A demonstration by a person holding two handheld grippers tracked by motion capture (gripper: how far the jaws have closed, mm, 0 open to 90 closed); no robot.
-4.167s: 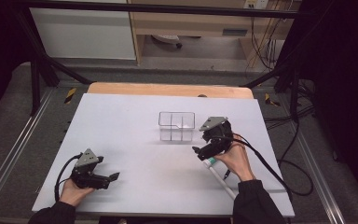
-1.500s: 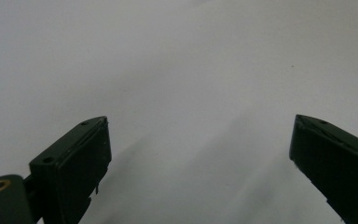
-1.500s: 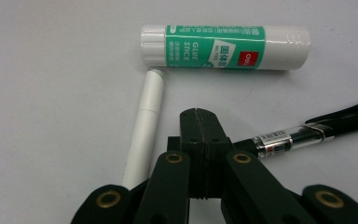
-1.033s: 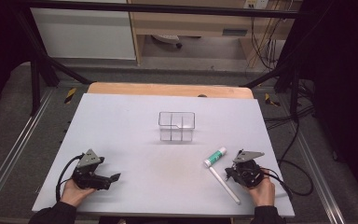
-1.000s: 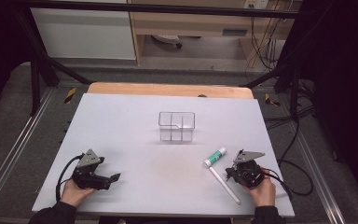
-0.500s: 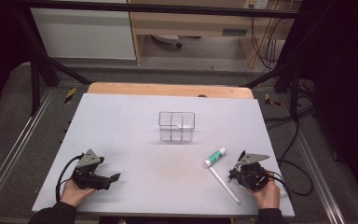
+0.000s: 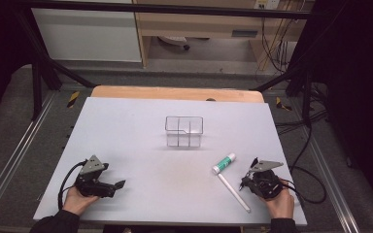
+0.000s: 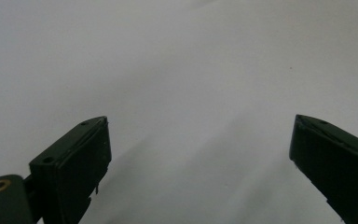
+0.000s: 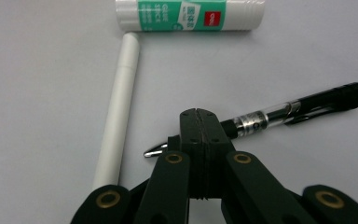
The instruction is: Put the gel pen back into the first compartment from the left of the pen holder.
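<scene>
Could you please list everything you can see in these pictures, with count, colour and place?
Table: one, pale grey top with a wooden far edge, centre of the high view.
Clear box: one, transparent, with inner dividers, middle of the table.
Glue stick: one, white with a green label, lying flat at the right near side.
White stick: one, plain white, lying with one end at the glue stick.
Pen: one, black and clear with a metal tip, lying just beyond the right tool's shut jaws; whether they pinch it, I cannot tell.
Left tool: one, black, jaws wide open over bare table, near left.
Right tool: one, black, jaws closed, near right.
</scene>
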